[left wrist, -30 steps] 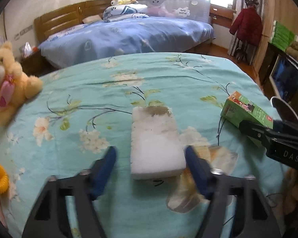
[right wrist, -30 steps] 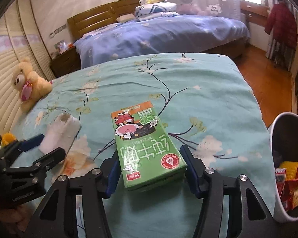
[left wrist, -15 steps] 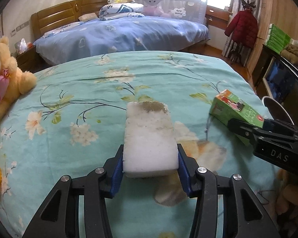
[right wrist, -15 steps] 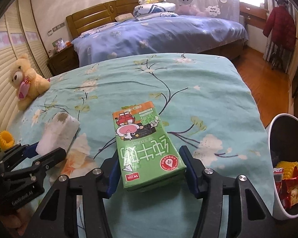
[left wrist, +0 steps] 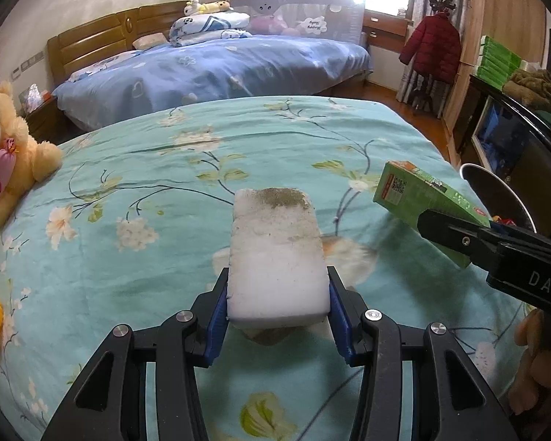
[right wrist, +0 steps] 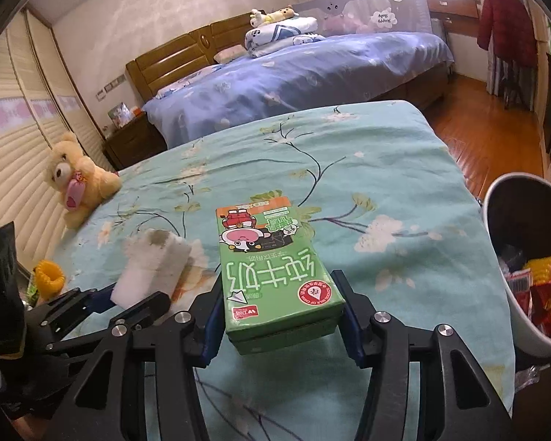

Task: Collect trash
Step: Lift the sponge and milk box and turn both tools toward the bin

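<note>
**Two pieces of trash held above the bed, one in each gripper**

The white foam block (left wrist: pixel 278 253), soiled grey-brown at its far end, is clamped at its near end between the blue pads of the left gripper (left wrist: pixel 278 308) and juts forward, lifted clear of the turquoise floral bedspread (left wrist: pixel 147 191). In the right wrist view the same block (right wrist: pixel 154 262) appears at lower left, blurred. The green milk carton (right wrist: pixel 272 268), printed with a cartoon cow and large characters, is clenched at its near end by the right gripper (right wrist: pixel 281 321), both pads pressed on its long sides; it too stands off the bedspread. Seen from the left wrist, the carton (left wrist: pixel 418 198) hangs to the right of the foam block, well apart from it. A white trash bin (right wrist: pixel 496 202) stands just beside the bed's right edge, holding red and yellow wrappers (right wrist: pixel 543 290). A yellow teddy bear (right wrist: pixel 77 180) sits at the bed's left edge, with a yellow ring toy (right wrist: pixel 47 275) nearer the camera. Beyond lies a second bed with a blue cover (left wrist: pixel 209 70) and a wooden headboard (left wrist: pixel 103 44).
</note>
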`<control>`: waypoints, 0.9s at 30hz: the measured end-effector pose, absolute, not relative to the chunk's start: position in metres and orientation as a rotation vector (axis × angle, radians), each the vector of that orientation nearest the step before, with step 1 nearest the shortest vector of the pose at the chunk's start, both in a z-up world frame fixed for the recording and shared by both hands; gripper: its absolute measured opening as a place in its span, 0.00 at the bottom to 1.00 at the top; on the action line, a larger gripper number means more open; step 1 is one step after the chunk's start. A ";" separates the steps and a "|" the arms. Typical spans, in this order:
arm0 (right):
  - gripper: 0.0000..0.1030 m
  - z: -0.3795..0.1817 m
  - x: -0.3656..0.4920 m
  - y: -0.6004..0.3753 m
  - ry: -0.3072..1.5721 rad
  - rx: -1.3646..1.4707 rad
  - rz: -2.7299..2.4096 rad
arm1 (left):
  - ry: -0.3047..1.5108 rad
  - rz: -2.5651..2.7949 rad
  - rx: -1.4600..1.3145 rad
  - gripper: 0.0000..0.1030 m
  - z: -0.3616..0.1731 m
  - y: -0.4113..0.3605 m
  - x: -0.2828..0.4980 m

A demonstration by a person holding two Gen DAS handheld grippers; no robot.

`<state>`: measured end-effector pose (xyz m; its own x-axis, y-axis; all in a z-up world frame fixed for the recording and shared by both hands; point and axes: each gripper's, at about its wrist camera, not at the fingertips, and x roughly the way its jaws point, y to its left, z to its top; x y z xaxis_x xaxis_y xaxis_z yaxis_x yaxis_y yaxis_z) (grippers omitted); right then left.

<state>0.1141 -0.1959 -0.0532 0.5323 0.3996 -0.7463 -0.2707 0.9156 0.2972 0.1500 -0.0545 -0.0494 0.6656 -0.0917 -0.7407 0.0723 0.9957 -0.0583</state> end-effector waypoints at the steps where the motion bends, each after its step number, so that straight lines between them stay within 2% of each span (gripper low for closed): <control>1: 0.51 -0.053 0.113 -0.197 0.929 0.158 0.402 | 0.835 -0.094 -0.021 0.45 -0.049 -0.056 0.149; 27: 0.51 -0.036 0.088 -0.232 0.873 0.235 0.389 | 0.809 -0.143 0.052 0.45 -0.032 -0.085 0.128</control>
<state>0.0880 -0.2319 -0.0359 0.5787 0.4239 -0.6967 -0.2348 0.9047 0.3554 0.1283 -0.0851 -0.0319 0.6811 -0.1078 -0.7243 0.1473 0.9891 -0.0087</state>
